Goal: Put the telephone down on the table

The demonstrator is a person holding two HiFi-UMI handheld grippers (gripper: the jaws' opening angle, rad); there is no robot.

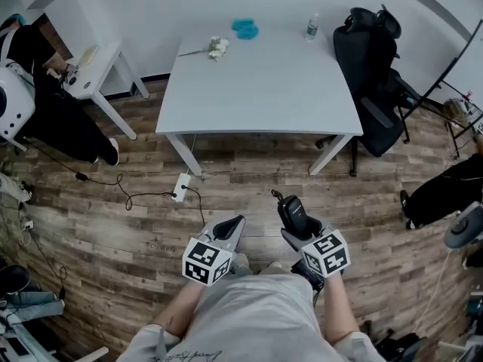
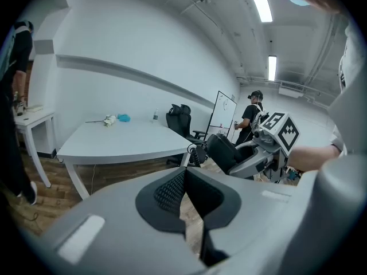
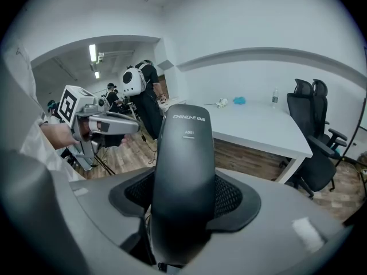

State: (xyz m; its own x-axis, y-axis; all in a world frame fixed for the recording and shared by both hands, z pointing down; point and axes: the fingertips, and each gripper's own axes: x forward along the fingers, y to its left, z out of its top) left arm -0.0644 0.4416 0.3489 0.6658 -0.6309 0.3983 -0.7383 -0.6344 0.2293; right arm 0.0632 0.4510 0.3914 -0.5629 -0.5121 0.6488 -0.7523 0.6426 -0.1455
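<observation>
A black telephone handset (image 3: 184, 176) stands upright between the jaws of my right gripper (image 3: 182, 195), which is shut on it. In the head view the handset (image 1: 293, 213) sticks forward out of the right gripper (image 1: 298, 228), over the wooden floor, well short of the white table (image 1: 260, 89). A thin cord curls off its far end. My left gripper (image 1: 232, 229) is held level beside it, shut with nothing in it; in its own view the pads (image 2: 172, 191) meet. The table (image 2: 109, 139) lies ahead of both.
On the table's far side lie a white flower sprig (image 1: 218, 47), a blue cloth (image 1: 245, 29) and a water bottle (image 1: 312, 26). Black office chairs (image 1: 373, 81) stand at its right. A small white side table (image 1: 94, 70) and a person are at the left. A power strip (image 1: 182, 186) lies on the floor.
</observation>
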